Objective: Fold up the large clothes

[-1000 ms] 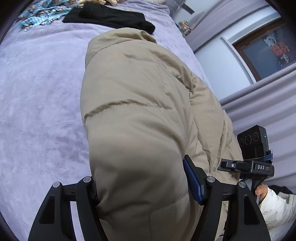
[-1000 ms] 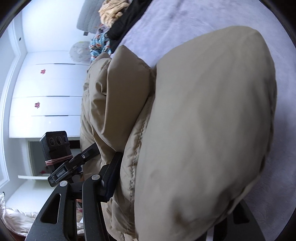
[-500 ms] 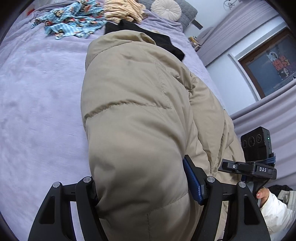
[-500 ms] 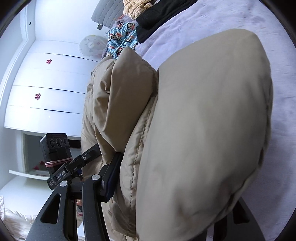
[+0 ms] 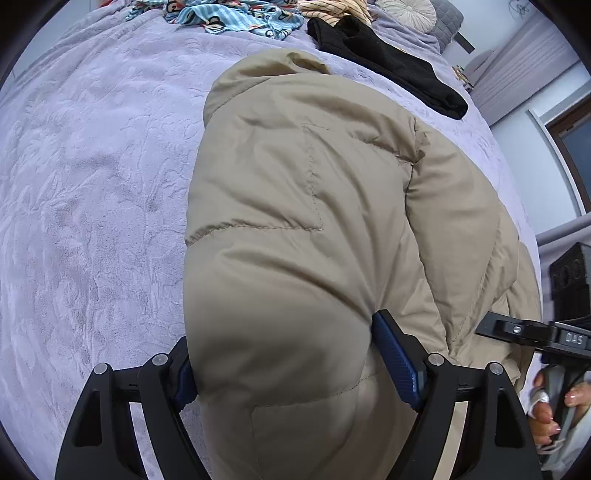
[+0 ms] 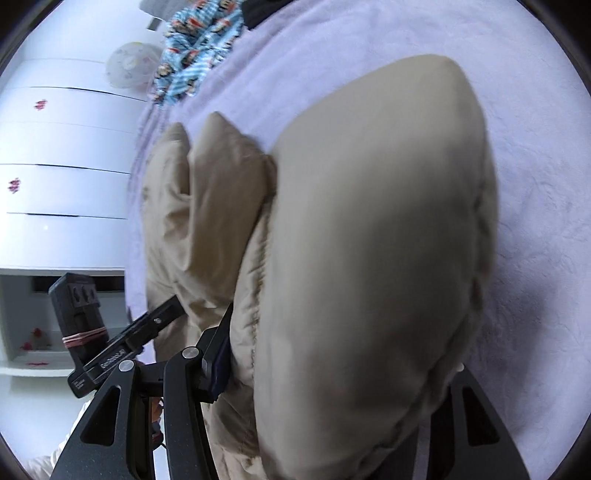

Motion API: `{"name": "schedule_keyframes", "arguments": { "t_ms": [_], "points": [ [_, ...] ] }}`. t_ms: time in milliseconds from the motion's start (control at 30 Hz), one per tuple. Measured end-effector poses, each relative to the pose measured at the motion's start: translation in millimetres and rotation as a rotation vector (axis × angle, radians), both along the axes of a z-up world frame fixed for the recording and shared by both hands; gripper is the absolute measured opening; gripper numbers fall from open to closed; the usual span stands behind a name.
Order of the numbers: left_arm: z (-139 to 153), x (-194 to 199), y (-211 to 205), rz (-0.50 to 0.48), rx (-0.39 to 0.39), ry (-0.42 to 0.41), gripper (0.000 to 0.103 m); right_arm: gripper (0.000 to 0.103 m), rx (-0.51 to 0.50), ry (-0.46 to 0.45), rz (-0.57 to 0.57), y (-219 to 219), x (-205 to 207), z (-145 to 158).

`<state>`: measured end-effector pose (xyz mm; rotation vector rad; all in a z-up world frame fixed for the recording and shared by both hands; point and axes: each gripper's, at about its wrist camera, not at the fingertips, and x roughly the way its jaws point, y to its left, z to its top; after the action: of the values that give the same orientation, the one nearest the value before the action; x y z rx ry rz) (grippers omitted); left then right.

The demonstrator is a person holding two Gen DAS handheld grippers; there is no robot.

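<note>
The beige puffer jacket (image 5: 295,229) fills the middle of both views, held up over a lavender bed cover (image 5: 92,184). In the left wrist view its long axis runs from the left tongs (image 5: 291,354) at the near edge away toward the far end of the bed, where its far end comes to a folded, rounded point just short of a black garment (image 5: 388,62). The bulk leans off to the right side of that view, where a second thick fold of the jacket drops toward the right tongs' camera mount.

The left tongs are clamped on a thick padded roll of the jacket, one blue-padded finger (image 5: 397,358) pressed into the fabric on the right and the other mostly buried on the left. The right tongs (image 6: 332,369) also grip the jacket (image 6: 369,240): the left finger (image 6: 218,354) presses against a quilted seam, while the right one is hidden behind the bulging padding. That view is slightly blurred.

At the far end of the bed lie a blue patterned cloth (image 5: 229,16), a pale yellow striped garment (image 5: 332,7) and a round cushion (image 5: 406,11). No container shows in either view. White drawer fronts (image 6: 55,147) stand beyond the bed on the right wrist view's left side.
</note>
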<state>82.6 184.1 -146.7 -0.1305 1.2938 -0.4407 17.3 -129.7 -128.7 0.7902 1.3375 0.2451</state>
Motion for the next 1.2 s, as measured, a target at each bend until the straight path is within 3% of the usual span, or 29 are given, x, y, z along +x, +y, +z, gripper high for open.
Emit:
{"name": "schedule_keyframes", "arguments": {
  "t_ms": [133, 233, 333, 367, 400, 433, 500, 600, 700, 800, 933, 1067, 1200],
  "points": [
    [-1, -2, -3, 0.004, 0.014, -0.009, 0.083, 0.059, -0.127, 0.014, -0.019, -2, -5, 28],
    [2, -4, -8, 0.012, 0.024, -0.008, 0.083, 0.059, -0.250, -0.029, -0.080, -10, -21, 66],
    [6, -8, -14, 0.012, 0.031, -0.012, 0.083, 0.058, -0.226, -0.105, -0.140, -8, -45, 93],
    [7, -8, -16, 0.012, 0.034, -0.013, 0.084, 0.052, -0.222, -0.129, -0.129, -3, -51, 99],
    [6, -8, -17, 0.013, 0.037, -0.013, 0.084, 0.033, -0.230, -0.140, -0.101, 6, -55, 101],
    [9, -12, -20, 0.014, 0.040, -0.013, 0.085, 0.028, -0.247, -0.135, -0.070, 16, -53, 97],
    [11, -12, -22, 0.017, 0.050, -0.011, 0.085, 0.027, -0.307, -0.094, -0.007, 35, -49, 79],
    [23, -14, -18, 0.027, 0.071, -0.015, 0.085, 0.027, -0.324, -0.004, -0.018, 39, -40, 44],
    [53, -14, -12, 0.033, 0.087, -0.136, 0.085, 0.019, -0.339, 0.060, -0.051, 27, -46, 20],
    [70, 0, -17, 0.028, 0.089, -0.214, 0.085, 0.019, -0.331, 0.079, -0.067, 20, -46, 5],
    [54, 22, -38, -0.007, 0.102, -0.178, 0.085, 0.019, -0.382, 0.080, -0.030, 26, -44, -4],
    [38, 24, -52, -0.044, 0.176, -0.179, 0.085, 0.019, -0.414, 0.080, -0.033, 31, -42, 15],
    [32, 27, -50, -0.033, 0.165, -0.165, 0.085, 0.024, -0.382, -0.098, -0.051, 31, -40, 72]
  ]
}}
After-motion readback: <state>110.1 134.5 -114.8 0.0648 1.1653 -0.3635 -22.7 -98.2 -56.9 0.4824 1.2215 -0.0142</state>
